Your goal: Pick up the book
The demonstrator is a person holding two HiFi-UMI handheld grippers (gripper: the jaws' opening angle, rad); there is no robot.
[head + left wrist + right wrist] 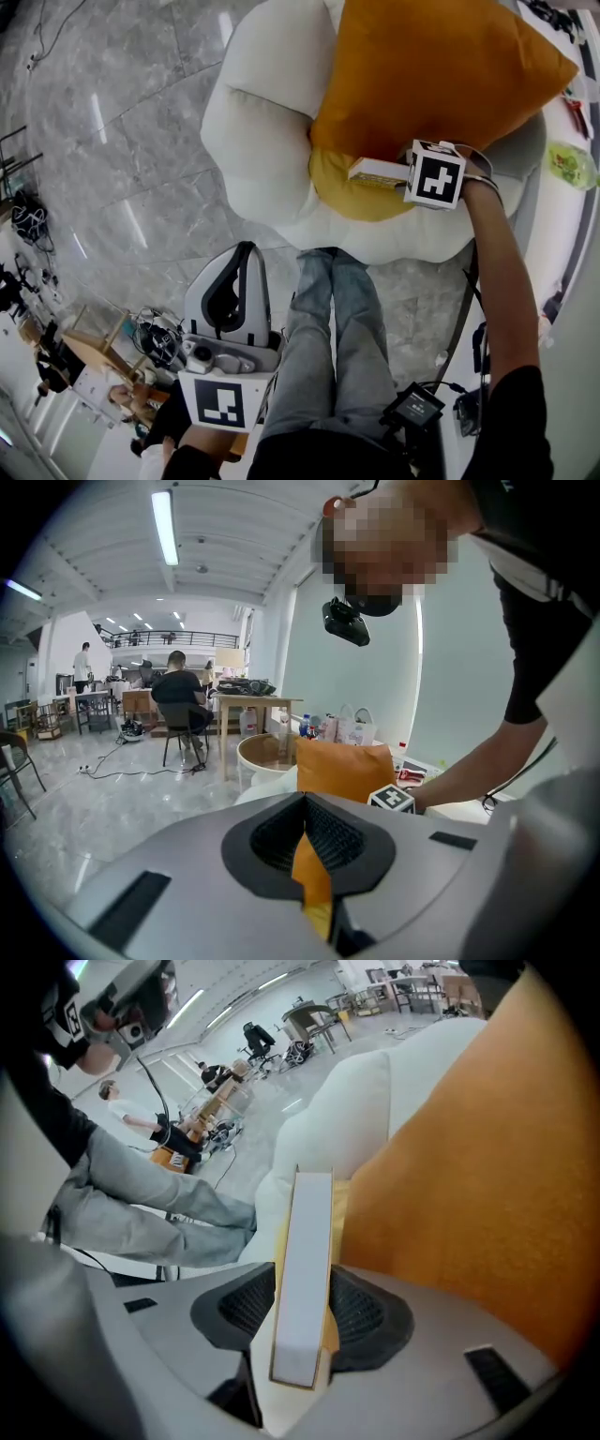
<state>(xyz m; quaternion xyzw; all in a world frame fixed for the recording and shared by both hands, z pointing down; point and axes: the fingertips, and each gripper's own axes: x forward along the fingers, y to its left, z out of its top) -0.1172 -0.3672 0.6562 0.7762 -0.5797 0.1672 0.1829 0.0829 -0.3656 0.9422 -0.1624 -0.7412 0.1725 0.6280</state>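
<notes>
Presently | tools: 2 | right tool spread wide astride 1 thin yellow-covered book, pads close, not plainly squeezing | left tool tips together, empty | book lies on 1 round yellow cushion, beside 1 square orange cushion, on 1 puffy white armchair.

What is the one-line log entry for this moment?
right gripper: open, fingers astride book | book: on yellow cushion | left gripper: shut, empty
</notes>
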